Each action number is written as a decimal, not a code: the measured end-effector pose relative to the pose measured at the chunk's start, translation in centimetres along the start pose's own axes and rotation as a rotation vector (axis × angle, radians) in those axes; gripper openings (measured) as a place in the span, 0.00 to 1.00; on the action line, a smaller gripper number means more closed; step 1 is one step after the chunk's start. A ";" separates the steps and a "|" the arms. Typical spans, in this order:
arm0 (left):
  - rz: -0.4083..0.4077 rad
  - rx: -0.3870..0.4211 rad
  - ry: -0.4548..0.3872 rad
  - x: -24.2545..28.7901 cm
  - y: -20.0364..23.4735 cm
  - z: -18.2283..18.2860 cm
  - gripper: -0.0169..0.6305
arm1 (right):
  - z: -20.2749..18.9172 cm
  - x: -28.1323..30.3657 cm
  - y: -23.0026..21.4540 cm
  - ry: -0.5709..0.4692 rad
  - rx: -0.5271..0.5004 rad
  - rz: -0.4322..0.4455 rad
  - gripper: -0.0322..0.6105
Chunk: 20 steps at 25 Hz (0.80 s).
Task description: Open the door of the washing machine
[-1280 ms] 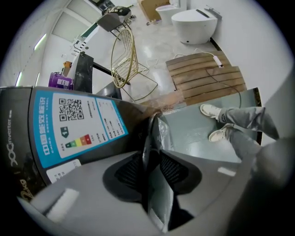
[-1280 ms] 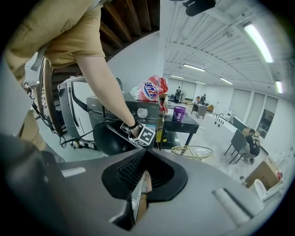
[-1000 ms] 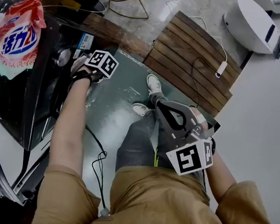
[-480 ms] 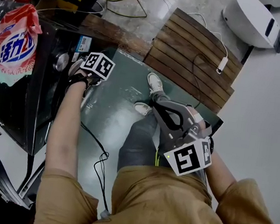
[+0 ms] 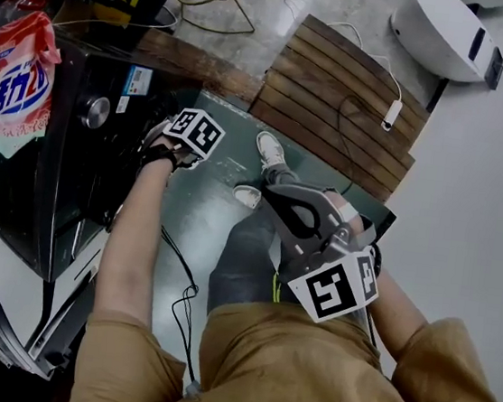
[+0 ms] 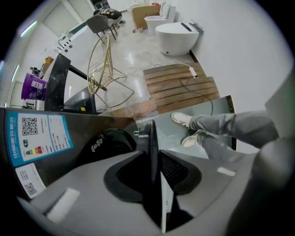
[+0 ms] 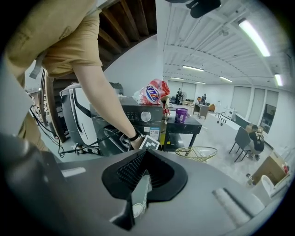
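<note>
The washing machine (image 5: 46,170) is a dark front-loader standing on the floor, with a silver knob (image 5: 94,111) and a blue label (image 5: 137,81) on its front. Its round dark door (image 6: 150,143) is ajar, swung out edge-on from the black drum mouth (image 6: 108,143).

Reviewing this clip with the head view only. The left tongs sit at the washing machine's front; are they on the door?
Observer: Yes. The left gripper view shows the left tongs clamped on the thin edge of the door.
Operator: Is the door open at all?
Observer: Ajar: a dark round opening shows beside that edge.
Operator: And the right tongs?
Observer: The right gripper view shows the right tongs shut, nothing between them, pointing toward the washing machine.
</note>
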<state>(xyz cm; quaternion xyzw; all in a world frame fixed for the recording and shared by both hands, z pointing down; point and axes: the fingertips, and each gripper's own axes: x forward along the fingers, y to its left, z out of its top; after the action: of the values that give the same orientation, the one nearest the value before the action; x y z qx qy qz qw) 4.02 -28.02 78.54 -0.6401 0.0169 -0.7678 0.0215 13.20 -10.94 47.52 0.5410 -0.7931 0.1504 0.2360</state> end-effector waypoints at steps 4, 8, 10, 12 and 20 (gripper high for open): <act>0.012 0.055 -0.027 -0.5 -2.3 0.5 0.27 | -0.9 -1.6 0.3 0.003 -0.012 -0.010 0.05; 0.016 0.069 -0.043 -0.7 -4.1 0.5 0.29 | -1.6 -3.3 1.5 -0.005 -0.014 -0.028 0.06; 0.035 0.085 -0.051 -0.7 -5.0 0.5 0.29 | -2.3 -4.2 2.4 0.000 -0.012 -0.034 0.06; 0.064 0.111 -0.064 -0.9 -5.9 0.5 0.30 | -2.9 -5.1 3.3 0.005 -0.017 -0.032 0.05; 0.109 0.086 -0.075 -1.7 -10.1 -0.5 0.35 | -3.1 -8.6 4.6 0.001 -0.065 0.004 0.06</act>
<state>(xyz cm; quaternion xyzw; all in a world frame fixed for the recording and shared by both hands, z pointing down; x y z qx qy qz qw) 3.69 -17.89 77.35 -0.6649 0.0178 -0.7411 0.0915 12.16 -0.90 45.55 0.5312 -0.7985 0.1254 0.2537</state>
